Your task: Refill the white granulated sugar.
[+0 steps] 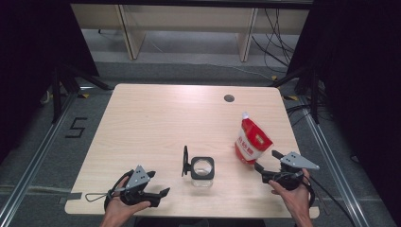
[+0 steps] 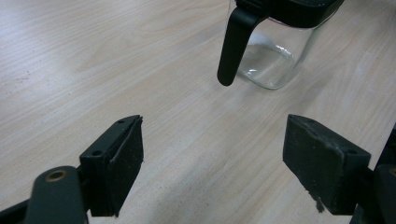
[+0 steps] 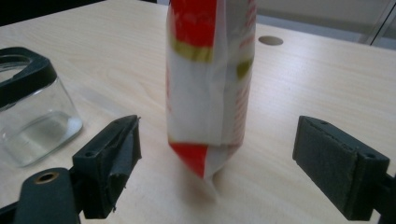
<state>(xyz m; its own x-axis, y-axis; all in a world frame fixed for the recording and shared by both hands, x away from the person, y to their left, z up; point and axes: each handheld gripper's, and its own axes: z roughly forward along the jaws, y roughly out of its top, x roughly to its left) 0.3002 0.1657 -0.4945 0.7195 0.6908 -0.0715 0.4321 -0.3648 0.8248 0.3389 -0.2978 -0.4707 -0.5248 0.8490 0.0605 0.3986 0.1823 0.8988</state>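
Observation:
A clear glass jar [image 1: 202, 169] with a black rim and a black hinged lid [image 1: 185, 161] standing open sits near the table's front middle. To its right stands a red and white pouch [image 1: 251, 140], upright. My right gripper [image 1: 265, 162] is open just in front of the pouch, whose narrow edge [image 3: 211, 88] rises ahead of and between the wide jaws without touching the pads. My left gripper [image 1: 159, 188] is open near the front left edge, pointing toward the jar [image 2: 275, 51], with bare table between its jaws.
The light wooden table [image 1: 156, 118] has a round cable hole [image 1: 229, 98] at the back right. Black stands and cables flank it on the floor. A wooden frame stands beyond the far edge.

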